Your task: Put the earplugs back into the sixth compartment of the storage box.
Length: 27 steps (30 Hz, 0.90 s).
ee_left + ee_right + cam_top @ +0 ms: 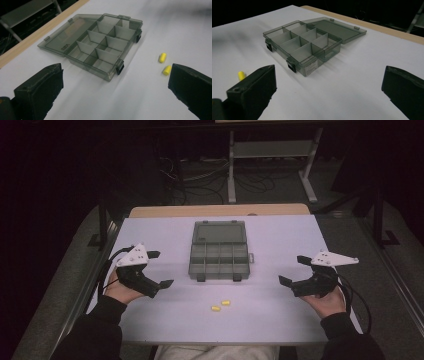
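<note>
Tabletop: earplugs (220, 305) between parted grippers (159, 268)

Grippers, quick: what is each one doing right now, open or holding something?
Left gripper: jaws open, holding nothing.
Right gripper: jaws open, holding nothing.

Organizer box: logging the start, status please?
Left gripper and right gripper open, holding nothing. Organizer box lid open, compartments empty. Two yellow earplugs loose on table, nothing in the way.

One yellow earplug (241, 75) half hidden behind jaw
</note>
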Available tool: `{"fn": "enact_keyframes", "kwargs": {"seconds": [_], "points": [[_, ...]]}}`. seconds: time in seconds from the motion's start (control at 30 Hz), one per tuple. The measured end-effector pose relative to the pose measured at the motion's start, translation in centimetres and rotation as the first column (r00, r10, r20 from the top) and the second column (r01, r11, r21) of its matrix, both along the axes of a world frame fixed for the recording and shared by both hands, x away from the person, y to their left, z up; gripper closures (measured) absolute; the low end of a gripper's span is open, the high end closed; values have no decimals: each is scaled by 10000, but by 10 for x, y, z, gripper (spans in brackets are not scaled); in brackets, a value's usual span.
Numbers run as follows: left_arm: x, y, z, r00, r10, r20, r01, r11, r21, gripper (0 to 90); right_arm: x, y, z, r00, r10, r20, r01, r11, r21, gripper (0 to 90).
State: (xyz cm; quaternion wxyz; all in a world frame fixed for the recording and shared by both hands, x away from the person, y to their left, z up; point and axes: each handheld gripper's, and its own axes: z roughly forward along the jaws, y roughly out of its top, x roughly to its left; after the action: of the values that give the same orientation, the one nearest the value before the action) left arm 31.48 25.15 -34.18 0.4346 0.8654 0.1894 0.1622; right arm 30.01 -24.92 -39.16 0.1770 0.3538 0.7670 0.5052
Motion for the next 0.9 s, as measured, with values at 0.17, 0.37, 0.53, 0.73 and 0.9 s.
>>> {"fn": "enact_keyframes", "kwargs": {"seconds": [0.17, 0.37, 0.53, 0.73, 0.9], "points": [[2, -10, -2, 9996, -262, -105, 264, 9995, 144, 0, 0, 1, 0, 10000, 49, -21, -49, 10000, -79, 0], [3, -22, -8, 9978, -608, -279, 618, 9974, 363, 0, 0, 1, -1, 10000, 86, -48, -87, 9999, -118, 0], [5, -31, -12, 9955, -858, -414, 877, 9951, 466, 0, 1, 2, -1, 9999, 139, -66, -140, 9998, -151, 0], [5, -40, -17, 9925, -1100, -533, 1134, 9915, 645, 0, 1, 3, -2, 9998, 171, -116, -173, 9997, -190, 0], [6, -48, -21, 9896, -1272, -671, 1315, 9892, 652, 0, 1, 4, -2, 9996, 226, -153, -229, 9994, -245, 0]]}}
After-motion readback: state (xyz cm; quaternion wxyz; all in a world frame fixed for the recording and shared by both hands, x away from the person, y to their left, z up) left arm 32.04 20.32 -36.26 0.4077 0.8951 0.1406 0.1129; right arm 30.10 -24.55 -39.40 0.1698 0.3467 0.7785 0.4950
